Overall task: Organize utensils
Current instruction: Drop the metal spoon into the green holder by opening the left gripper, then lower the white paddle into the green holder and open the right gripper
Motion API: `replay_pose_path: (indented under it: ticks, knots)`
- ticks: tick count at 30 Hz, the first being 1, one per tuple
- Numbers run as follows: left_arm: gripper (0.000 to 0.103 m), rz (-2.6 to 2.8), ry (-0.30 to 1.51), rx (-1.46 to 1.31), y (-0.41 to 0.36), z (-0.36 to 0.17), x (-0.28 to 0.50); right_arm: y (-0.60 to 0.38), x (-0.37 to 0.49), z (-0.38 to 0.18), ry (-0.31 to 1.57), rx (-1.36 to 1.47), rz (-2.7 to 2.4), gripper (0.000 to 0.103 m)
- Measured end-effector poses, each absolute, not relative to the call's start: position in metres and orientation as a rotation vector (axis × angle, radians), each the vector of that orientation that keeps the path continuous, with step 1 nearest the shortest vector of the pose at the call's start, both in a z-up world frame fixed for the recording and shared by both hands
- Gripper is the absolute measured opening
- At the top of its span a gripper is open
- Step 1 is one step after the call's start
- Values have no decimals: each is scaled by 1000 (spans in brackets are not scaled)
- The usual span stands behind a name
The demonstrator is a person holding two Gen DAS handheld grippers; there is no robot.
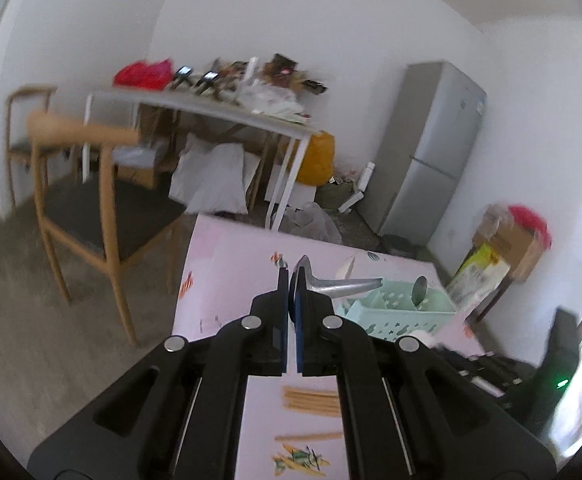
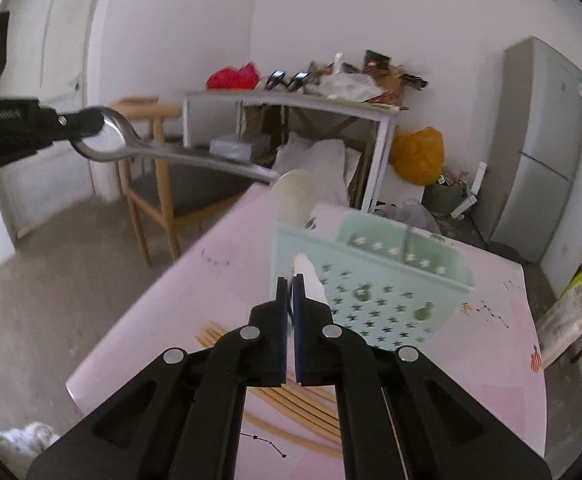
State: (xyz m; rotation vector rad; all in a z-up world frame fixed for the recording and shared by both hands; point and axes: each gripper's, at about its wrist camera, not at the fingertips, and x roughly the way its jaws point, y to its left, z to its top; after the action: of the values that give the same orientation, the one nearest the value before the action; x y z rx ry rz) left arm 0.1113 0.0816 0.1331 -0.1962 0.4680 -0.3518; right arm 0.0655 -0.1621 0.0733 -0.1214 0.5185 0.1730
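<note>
My left gripper is shut on the bowl of a metal spoon, whose handle sticks out to the right above the pink table. The right wrist view shows that left gripper and metal spoon high at the left. My right gripper is shut on a white ceramic spoon in front of the mint green basket. Another white spoon and a metal spoon stand in the basket. Wooden chopsticks lie on the table below the grippers.
A wooden chair stands left of the pink table. Behind it are a grey table piled with clutter, an orange bag and a grey fridge. Boxes sit by the right wall.
</note>
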Motion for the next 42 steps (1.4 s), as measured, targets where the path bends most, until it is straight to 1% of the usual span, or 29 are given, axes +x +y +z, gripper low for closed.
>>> replay_pose_path:
  ticks: [5,9,12,18,20,22,24,25,26,27,29,33,35,38,42]
  knots:
    - [1,-358,470,20,35,150,125,-201,53,96,464,31,180,2]
    - [1,-329,486,231,-4,151,136,-226,44,111,409,83,169,3]
    - [1,-336,514,334,-26,149,144,-243,37,117,375,124,162,2]
    - [2,-366,579,425,-61,141,168,-264,31,116,348,170,145,3]
    - [3,-398,616,393,-65,138,181,-267,30,115,343,176,137,3]
    - [5,-456,653,293,-63,137,196,-272,29,114,342,185,131,3]
    - [11,-522,672,161,-57,139,206,-277,29,114,339,201,128,3]
    - [19,-531,666,120,-55,139,208,-279,29,114,338,202,125,3]
    - [25,-542,655,83,-53,141,209,-282,28,114,336,204,120,3]
    - [27,-559,633,39,-48,144,208,-285,27,114,334,207,118,3]
    - [35,-574,610,-3,-43,145,206,-290,28,116,330,222,120,3]
    - [45,-559,572,-62,-30,145,198,-305,30,122,313,275,144,3]
    - [52,-541,564,-78,-24,143,194,-311,30,128,297,297,156,3]
    - [55,-508,570,-105,-9,138,187,-320,31,139,264,323,180,3]
    - [57,-470,603,-162,13,119,176,-327,35,160,213,345,227,3]
